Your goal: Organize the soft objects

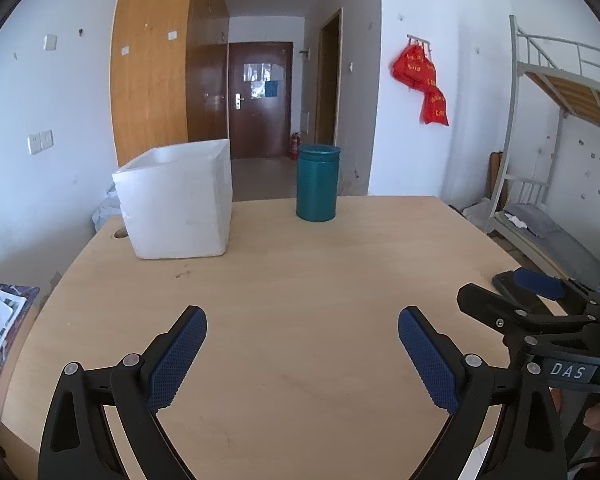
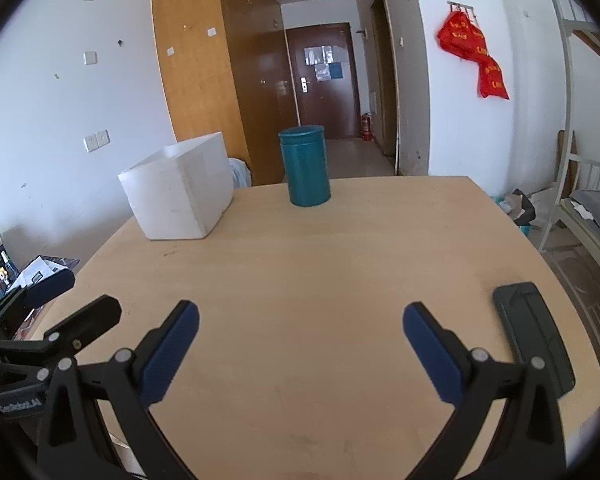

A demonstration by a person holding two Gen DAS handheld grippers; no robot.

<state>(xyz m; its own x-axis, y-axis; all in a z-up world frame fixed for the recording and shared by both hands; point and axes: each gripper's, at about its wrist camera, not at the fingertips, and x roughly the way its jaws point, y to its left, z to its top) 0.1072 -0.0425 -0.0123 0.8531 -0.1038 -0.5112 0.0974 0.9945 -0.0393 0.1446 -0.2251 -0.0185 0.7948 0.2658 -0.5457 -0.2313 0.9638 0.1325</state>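
A white foam box [image 1: 178,200] stands open-topped at the far left of the wooden table [image 1: 300,280]; it also shows in the right wrist view [image 2: 180,190]. A teal cylindrical canister [image 1: 318,182] stands at the far middle, also in the right wrist view [image 2: 306,166]. My left gripper [image 1: 302,320] is open and empty above the near table. My right gripper [image 2: 300,314] is open and empty beside it, to the right. No soft object shows on the table; the box's inside is hidden.
A black phone [image 2: 534,336] lies flat at the table's near right edge. Papers and bottles [image 2: 4,272] sit left of the table. A bunk bed [image 1: 560,140] stands at the right. A hole [image 1: 120,233] is in the table's far left corner.
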